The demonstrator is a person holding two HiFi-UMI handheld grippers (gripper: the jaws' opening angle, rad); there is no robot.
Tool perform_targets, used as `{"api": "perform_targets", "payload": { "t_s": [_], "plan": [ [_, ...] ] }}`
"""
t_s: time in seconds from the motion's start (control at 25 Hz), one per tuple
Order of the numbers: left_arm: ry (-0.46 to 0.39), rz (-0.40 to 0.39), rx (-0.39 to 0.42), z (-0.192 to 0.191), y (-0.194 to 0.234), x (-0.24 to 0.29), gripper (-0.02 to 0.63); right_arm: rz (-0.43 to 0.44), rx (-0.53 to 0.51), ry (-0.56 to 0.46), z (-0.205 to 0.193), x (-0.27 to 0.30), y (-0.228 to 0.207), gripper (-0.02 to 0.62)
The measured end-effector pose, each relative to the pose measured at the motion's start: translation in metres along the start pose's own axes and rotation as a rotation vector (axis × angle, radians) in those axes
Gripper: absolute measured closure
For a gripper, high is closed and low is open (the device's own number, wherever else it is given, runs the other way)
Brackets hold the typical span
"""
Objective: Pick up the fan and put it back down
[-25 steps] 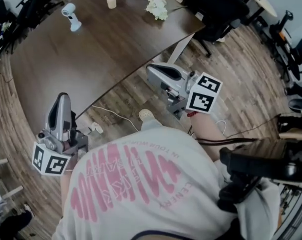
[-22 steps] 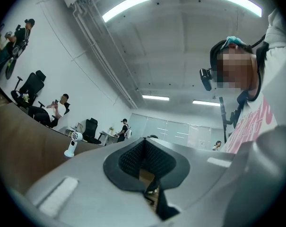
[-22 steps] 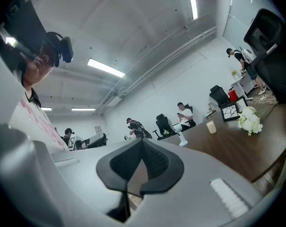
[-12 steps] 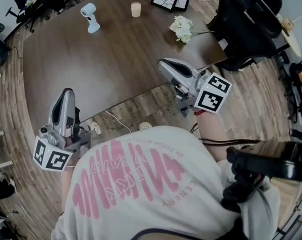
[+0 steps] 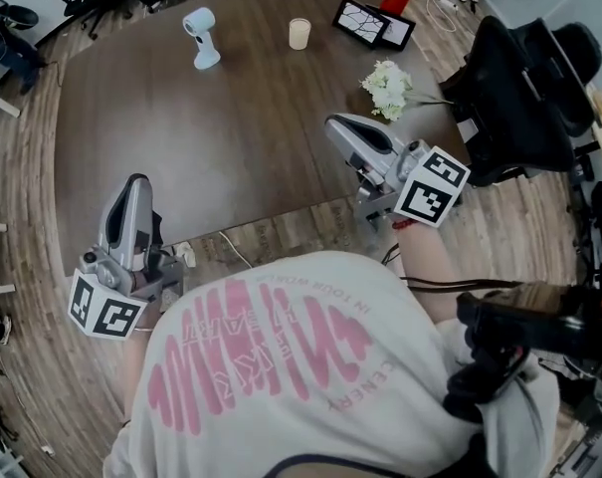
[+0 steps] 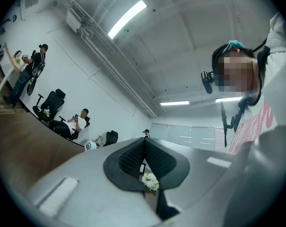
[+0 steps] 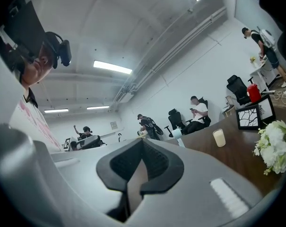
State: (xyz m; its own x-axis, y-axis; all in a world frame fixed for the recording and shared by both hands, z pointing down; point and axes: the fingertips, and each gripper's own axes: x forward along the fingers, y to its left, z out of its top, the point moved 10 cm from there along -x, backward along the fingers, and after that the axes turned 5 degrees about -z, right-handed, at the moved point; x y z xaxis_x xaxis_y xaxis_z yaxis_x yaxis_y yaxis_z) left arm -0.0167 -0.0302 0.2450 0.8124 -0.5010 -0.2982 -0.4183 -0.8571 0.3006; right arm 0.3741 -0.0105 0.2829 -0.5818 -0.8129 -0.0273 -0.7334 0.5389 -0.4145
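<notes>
We are holding a grey two-jaw hand-held gripper in each hand, both at the near side of the broad dark brown wooden counter (image 5: 181, 147). The left hand-held gripper (image 5: 135, 183) is pointing up the picture in the head view, and its black ribbed pads are pressing together at the tips with nothing gripped; in its own view only a distant bunch of white flowers (image 6: 150, 181) is showing through the slot below the tips. The right hand-held gripper (image 5: 337, 123) is showing over the counter's near right corner, pointing up and to the left, and its pads are also lying tight together on nothing. The small white handheld fan with a round head (image 5: 201, 37) is standing upright on the far part of the counter, well apart from both hand-held grippers: ahead of the left one and a little to its right, and up and to the left of the right one. In the left gripper view the fan (image 6: 90, 145) is appearing small, to the left of the closed jaws; in the right gripper view it (image 7: 177, 134) is sitting just right of the jaw tips, far off. A cream candle (image 5: 300, 33) is standing to the fan's right, with two black-framed pictures (image 5: 360, 20) beyond it.
</notes>
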Motion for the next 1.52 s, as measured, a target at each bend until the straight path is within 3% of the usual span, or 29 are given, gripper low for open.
{"api": "perform_targets", "payload": {
  "t_s": [0.56,1.08,1.52],
  "plan": [
    [0.055,0.145,-0.032,-0.029,0.009,-0.012,0.589,0.029,0.055,0.043,-0.008,0.043,-0.053,0.589],
    [0.066,0.228,-0.041,-0.025,0.047,-0.006,0.589,0.074,0.092,0.098,-0.014,0.114,-0.083,0.589],
    [0.070,0.291,-0.046,-0.004,0.102,-0.018,0.589,-0.014,-0.050,0.223,-0.020,0.209,-0.106,0.589]
  ]
}}
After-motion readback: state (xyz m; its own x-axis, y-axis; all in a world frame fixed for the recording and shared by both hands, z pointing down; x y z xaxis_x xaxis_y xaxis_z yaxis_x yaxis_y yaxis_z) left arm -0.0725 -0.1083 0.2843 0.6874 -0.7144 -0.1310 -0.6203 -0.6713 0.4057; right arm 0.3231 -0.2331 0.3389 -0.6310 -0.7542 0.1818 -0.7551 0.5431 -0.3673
